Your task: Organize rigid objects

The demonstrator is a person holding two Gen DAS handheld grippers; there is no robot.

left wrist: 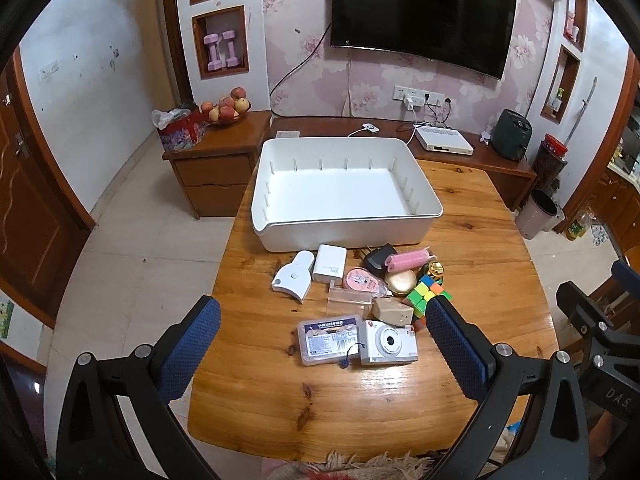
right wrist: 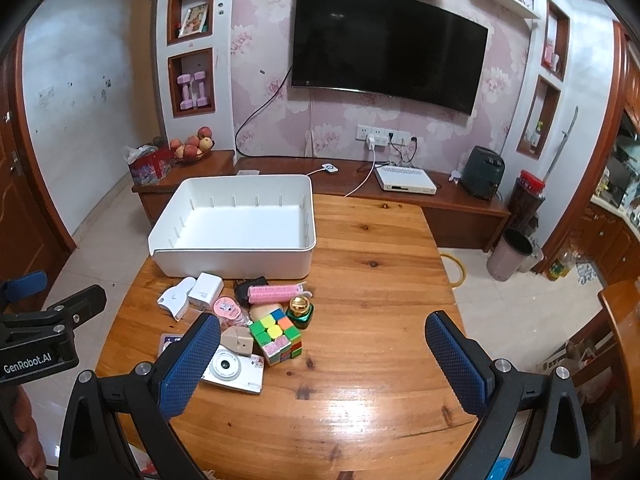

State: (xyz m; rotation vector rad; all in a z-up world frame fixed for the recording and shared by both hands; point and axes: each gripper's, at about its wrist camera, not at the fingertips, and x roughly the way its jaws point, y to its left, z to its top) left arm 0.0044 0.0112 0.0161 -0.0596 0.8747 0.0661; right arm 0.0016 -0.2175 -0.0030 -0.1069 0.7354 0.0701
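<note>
A white empty bin (left wrist: 347, 200) stands at the far side of the wooden table (left wrist: 360, 400); it also shows in the right wrist view (right wrist: 236, 220). In front of it lies a cluster: white camera (left wrist: 388, 343), clear card box (left wrist: 328, 340), white charger (left wrist: 330, 265), white curved gadget (left wrist: 293, 276), pink roller (left wrist: 408, 261), colour cube (left wrist: 426, 294), beige block (left wrist: 393, 312). My left gripper (left wrist: 322, 344) is open above the camera and card box. My right gripper (right wrist: 322, 354) is open over the table, right of the cube (right wrist: 276, 336) and camera (right wrist: 232, 368).
A low wooden TV cabinet (left wrist: 460, 148) with a white set-top box (left wrist: 443, 140) runs behind the table. A fruit bowl (left wrist: 226, 110) sits on a side cabinet. A bin (right wrist: 514, 254) stands on the floor at right. The other gripper's body shows at each view's edge.
</note>
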